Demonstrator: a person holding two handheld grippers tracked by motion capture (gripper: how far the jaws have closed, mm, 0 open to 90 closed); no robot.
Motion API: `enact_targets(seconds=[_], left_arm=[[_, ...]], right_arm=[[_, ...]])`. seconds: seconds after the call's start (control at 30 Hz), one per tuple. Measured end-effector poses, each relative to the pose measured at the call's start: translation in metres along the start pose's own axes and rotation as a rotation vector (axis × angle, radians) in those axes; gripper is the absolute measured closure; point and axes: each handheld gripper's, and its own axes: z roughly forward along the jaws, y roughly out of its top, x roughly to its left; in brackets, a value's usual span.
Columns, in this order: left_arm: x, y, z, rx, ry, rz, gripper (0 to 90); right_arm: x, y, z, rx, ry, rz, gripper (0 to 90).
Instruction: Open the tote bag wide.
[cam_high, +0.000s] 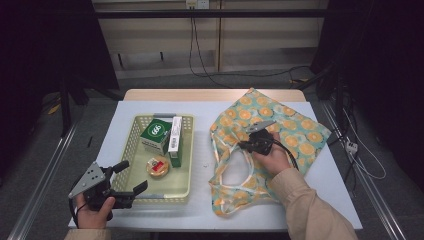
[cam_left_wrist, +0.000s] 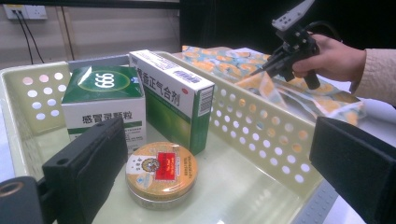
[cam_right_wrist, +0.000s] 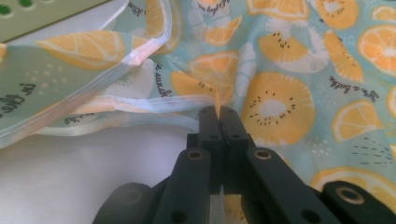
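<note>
A pale green perforated basket (cam_high: 186, 150) holds a green medicine box (cam_high: 155, 135), a long white-and-green box (cam_high: 175, 135) and a round gold tin (cam_high: 158, 166). My left gripper (cam_high: 131, 176) is open at the basket's near left corner. In the left gripper view one jaw hangs over the basket's inside beside the tin (cam_left_wrist: 161, 172) and the other stands outside the basket wall (cam_left_wrist: 261, 130). A teal bag printed with orange slices (cam_high: 287, 125) lies to the right. My right gripper (cam_high: 243, 145) is shut on the bag's folded edge (cam_right_wrist: 217, 100) at its opening.
A white cover (cam_high: 200, 210) spreads over the wooden table (cam_high: 210, 95). Cables (cam_high: 200, 60) trail across the floor behind, and metal rails (cam_high: 45, 180) run along both sides. The bag's looped handles (cam_high: 235, 172) lie toward the front edge.
</note>
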Motion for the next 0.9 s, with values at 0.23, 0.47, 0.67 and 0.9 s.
enact_targets(seconds=[0.23,0.47,0.67,0.9], left_arm=[[0.0,0.0,-0.001,-0.005,0.006,-0.007,4.2],[0.0,-0.001,-0.006,-0.006,0.012,-0.008,4.2],[-0.001,-0.001,-0.008,-0.011,0.018,-0.011,4.2],[0.0,-0.001,-0.009,-0.011,0.021,-0.013,4.2]], right_arm=[[-0.006,0.007,0.004,-0.042,0.007,0.045,90.0],[0.019,0.008,0.006,-0.02,0.08,0.036,75.1],[0.042,0.014,-0.011,-0.01,0.067,-0.033,39.8],[0.062,0.006,-0.038,-0.069,0.109,-0.014,30.7]])
